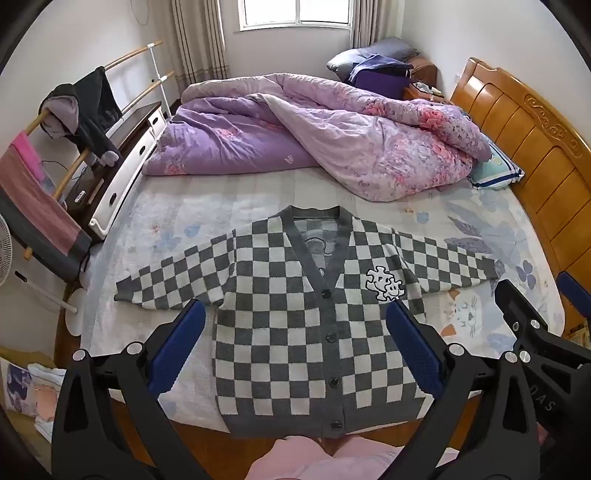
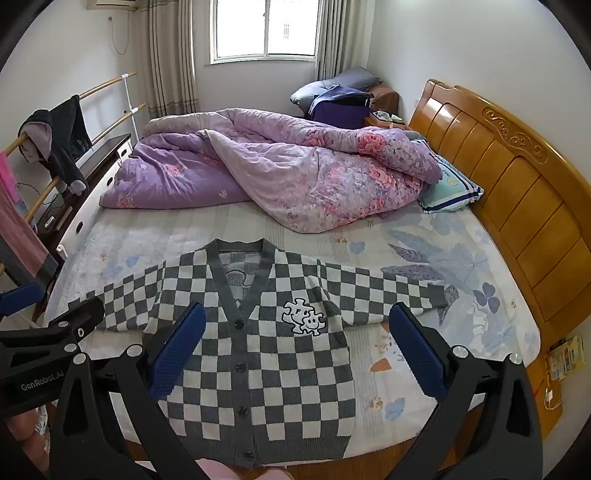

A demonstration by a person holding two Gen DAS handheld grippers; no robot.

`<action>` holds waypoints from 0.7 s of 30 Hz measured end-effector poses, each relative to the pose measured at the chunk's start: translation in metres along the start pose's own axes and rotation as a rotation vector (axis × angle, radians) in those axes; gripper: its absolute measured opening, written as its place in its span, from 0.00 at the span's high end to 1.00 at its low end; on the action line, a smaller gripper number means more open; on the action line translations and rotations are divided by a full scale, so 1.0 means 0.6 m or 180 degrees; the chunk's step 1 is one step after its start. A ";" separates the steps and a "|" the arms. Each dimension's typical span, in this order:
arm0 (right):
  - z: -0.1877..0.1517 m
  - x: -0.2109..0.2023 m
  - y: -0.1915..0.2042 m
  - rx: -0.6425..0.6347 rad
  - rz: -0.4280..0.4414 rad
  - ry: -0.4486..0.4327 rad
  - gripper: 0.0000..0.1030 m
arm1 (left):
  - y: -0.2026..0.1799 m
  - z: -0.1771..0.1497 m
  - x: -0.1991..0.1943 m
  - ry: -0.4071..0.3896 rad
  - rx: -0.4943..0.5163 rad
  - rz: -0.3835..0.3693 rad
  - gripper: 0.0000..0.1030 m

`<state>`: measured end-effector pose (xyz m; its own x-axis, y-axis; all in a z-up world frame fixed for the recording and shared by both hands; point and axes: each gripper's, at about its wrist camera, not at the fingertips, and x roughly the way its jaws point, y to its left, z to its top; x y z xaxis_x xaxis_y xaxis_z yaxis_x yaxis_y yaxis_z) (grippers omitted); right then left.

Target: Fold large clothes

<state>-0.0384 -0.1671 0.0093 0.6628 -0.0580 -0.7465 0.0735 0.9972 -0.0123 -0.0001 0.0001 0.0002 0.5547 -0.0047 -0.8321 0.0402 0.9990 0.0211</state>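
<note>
One checked grey-and-white cardigan (image 1: 306,325) is spread flat, front up and buttoned, on the near half of the bed sheet (image 1: 155,221), with both sleeves stretched out sideways and its hem lying at the near edge of the mattress. A puzzle-piece patch (image 1: 384,284) is seen on its chest. The sheet, pale and printed with blue leaves and flowers, is left bare around the garment. Behind it, on the far half of the bed, a purple floral quilt (image 1: 314,140) is heaped, and a light blue pillow (image 1: 495,173) is tucked just beside it against the wooden headboard (image 1: 524,147).

A window (image 2: 264,29) framed by striped curtains (image 2: 170,59) is set in the far wall, and dark bedding is piled in the corner beneath it. Along the left wall a wooden drying rack (image 1: 74,122) is hung with a dark hooded jacket (image 1: 85,110) and a pink towel, beside a low white cabinet.

The left gripper (image 1: 295,354) is held above the cardigan's lower body, its blue-padded jaws spread wide with nothing between them. The right gripper (image 2: 297,354) is held beside it over the garment's right side, likewise spread wide and grasping nothing. Neither is seen touching the fabric.
</note>
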 end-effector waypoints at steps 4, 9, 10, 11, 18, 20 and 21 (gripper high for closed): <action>0.000 0.001 -0.002 0.0023 0.0016 -0.0010 0.07 | 0.002 0.000 0.001 0.0020 -0.0024 -0.0031 0.05; -0.004 0.003 -0.005 0.0030 0.0014 0.0009 0.07 | 0.005 -0.011 0.010 0.0044 -0.0021 -0.0043 0.05; -0.004 0.004 -0.008 0.0042 0.0029 0.0010 0.07 | 0.006 -0.011 0.011 0.0049 -0.0018 -0.0038 0.05; -0.004 0.005 -0.008 0.0042 0.0034 0.0015 0.07 | 0.005 -0.008 0.010 0.0062 -0.0012 -0.0029 0.05; -0.003 0.007 -0.007 0.0044 0.0034 0.0032 0.07 | 0.002 -0.010 0.012 0.0075 0.0003 -0.0005 0.05; -0.002 0.008 -0.006 0.0043 0.0031 0.0033 0.07 | 0.001 -0.008 0.012 0.0078 0.0014 -0.0002 0.05; -0.001 0.008 -0.006 0.0043 0.0027 0.0032 0.07 | 0.002 -0.010 0.013 0.0074 0.0015 0.0002 0.05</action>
<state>-0.0358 -0.1709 0.0051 0.6559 -0.0489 -0.7532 0.0780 0.9969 0.0032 -0.0006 0.0012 -0.0097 0.5352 -0.0031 -0.8448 0.0439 0.9987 0.0241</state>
